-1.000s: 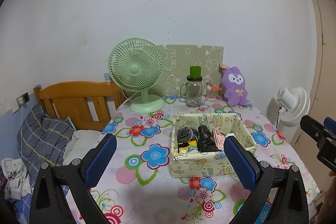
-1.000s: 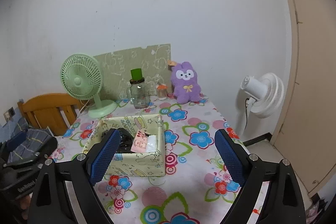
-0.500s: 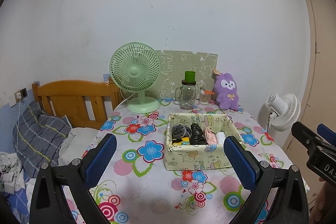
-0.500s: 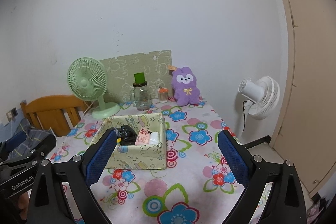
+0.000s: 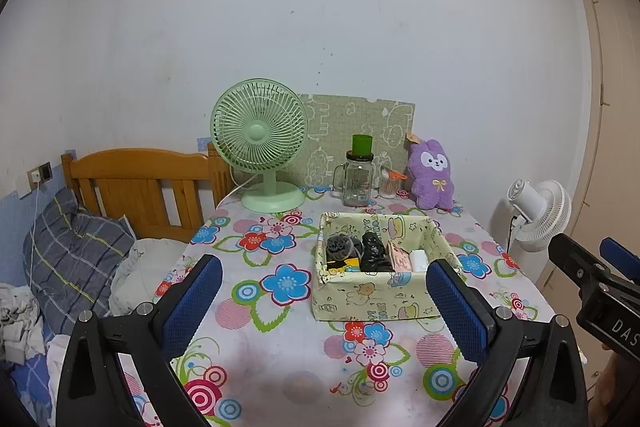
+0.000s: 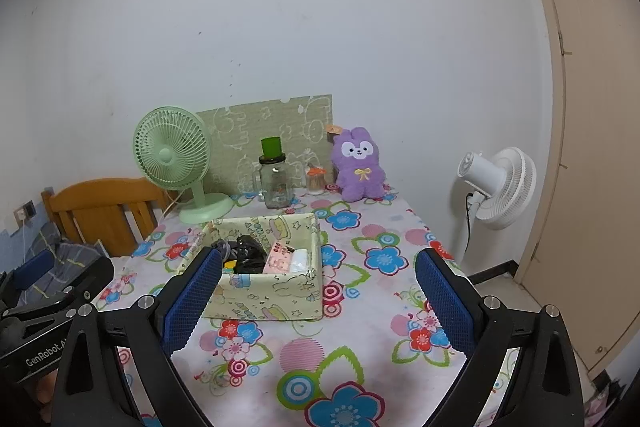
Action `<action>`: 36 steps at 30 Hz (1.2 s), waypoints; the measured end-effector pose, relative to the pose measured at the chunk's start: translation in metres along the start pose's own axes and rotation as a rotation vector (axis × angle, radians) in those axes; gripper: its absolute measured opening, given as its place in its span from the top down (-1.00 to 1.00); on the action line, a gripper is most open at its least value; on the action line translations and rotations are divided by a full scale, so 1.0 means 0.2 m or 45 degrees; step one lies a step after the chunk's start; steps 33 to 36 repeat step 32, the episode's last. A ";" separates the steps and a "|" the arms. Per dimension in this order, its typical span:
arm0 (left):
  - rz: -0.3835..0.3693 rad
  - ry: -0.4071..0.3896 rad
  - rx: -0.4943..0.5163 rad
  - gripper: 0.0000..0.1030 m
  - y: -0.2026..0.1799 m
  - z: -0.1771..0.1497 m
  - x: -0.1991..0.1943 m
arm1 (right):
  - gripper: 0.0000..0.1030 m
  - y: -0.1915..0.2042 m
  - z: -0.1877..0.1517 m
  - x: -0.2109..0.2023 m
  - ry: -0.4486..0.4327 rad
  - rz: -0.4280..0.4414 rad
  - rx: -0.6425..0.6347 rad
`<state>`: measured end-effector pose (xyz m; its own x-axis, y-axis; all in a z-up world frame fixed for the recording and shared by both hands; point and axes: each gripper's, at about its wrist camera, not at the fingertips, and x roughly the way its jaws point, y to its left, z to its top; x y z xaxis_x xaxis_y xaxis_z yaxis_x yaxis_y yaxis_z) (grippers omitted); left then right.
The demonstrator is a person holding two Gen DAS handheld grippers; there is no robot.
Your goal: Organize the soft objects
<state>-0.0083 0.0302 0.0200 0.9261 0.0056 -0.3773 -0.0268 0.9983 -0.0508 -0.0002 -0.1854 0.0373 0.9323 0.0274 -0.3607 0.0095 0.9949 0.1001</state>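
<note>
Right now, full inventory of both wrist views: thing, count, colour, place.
table: 1, floral cloth, centre
box: 1, pale yellow print, mid-table; holds dark, pink and white items
plush: 1, purple, back of table, at wall
desk fan: 1, green, back left of table
jar: 1, clear, green cup on top, between desk fan and plush
small jar: 1, clear, orange top, beside plush
board: 1, green, against wall
floor fan: 1, white, right of table
bed: 1, wooden headboard, left
pillow: 1, grey plaid, on bed
door: 1, beige, right
left gripper: jaws open, empty
right gripper: jaws open, empty
</note>
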 end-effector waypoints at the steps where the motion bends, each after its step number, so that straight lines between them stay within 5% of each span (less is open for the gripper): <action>1: -0.002 0.001 -0.001 -1.00 0.00 0.00 0.00 | -0.92 0.00 0.00 0.00 0.001 0.000 -0.002; 36: -0.003 0.011 -0.003 -1.00 -0.01 0.00 0.01 | -0.92 0.01 -0.01 0.00 0.007 -0.001 -0.004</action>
